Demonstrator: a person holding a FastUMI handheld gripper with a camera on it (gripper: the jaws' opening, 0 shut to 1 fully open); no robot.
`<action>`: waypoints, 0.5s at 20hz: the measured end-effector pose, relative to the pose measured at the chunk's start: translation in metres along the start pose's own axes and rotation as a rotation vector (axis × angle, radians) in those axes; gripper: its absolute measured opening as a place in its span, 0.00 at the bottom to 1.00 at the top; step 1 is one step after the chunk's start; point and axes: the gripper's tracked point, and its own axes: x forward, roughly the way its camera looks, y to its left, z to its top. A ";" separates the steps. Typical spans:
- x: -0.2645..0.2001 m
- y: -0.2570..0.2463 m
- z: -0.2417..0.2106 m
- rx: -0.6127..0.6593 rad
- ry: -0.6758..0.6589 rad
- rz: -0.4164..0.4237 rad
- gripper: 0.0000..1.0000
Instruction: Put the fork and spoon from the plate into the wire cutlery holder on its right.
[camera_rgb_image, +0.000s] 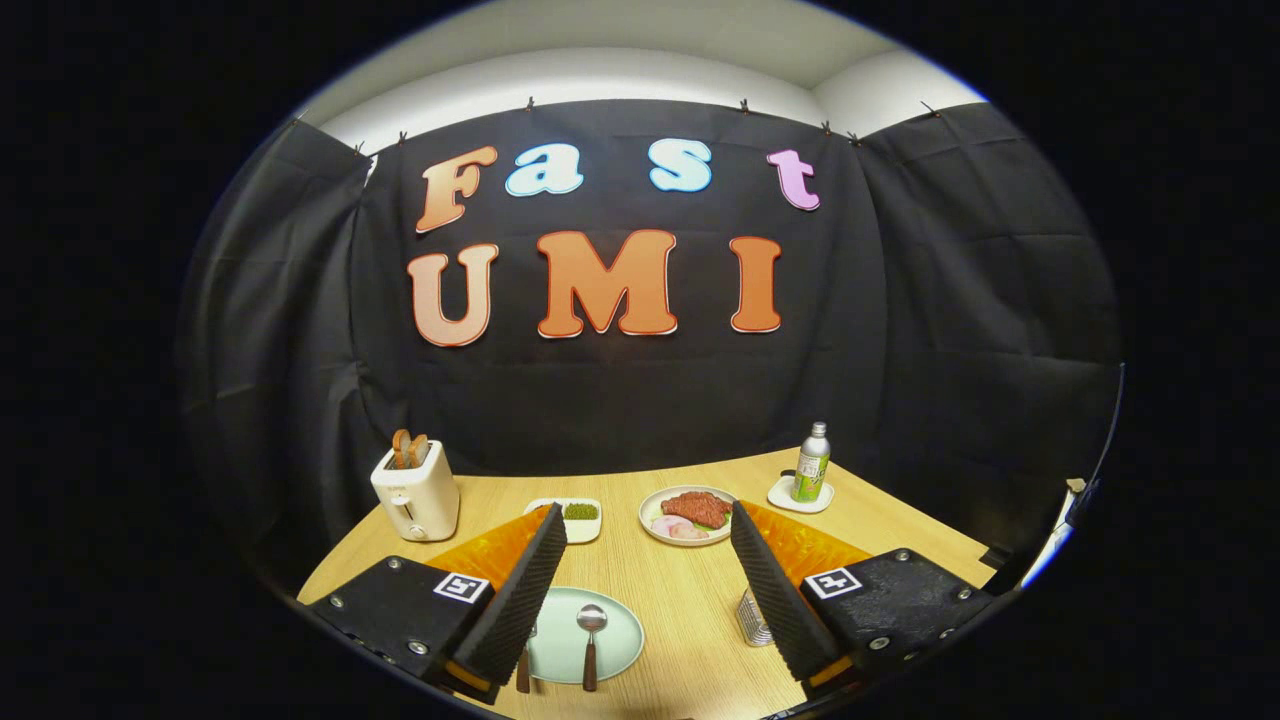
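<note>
A pale green plate (610, 632) lies on the wooden table, low between my fingers and nearer the left one. On it rests a spoon (591, 632) with a brown handle, bowl pointing away from me. The fork (525, 662) lies at the plate's left side, mostly hidden behind my left finger (525, 590); only its handle and a bit of the tines show. The wire cutlery holder (753, 618) stands right of the plate, partly covered by my right finger (775, 590). My gripper (648, 525) hangs above the table, open wide, holding nothing.
Beyond the fingers stand a white toaster (415, 495) with bread at the left, a small white dish (570, 518) with green bits, a plate of meat (690, 515), and a green bottle (811, 464) on a white coaster at the right. The table's edge curves close at both sides.
</note>
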 end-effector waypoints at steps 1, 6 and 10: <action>0.002 0.004 -0.006 -0.005 0.008 0.005 0.99; 0.012 0.029 -0.040 -0.050 0.043 0.053 0.99; 0.020 0.046 -0.080 -0.080 0.110 0.081 0.99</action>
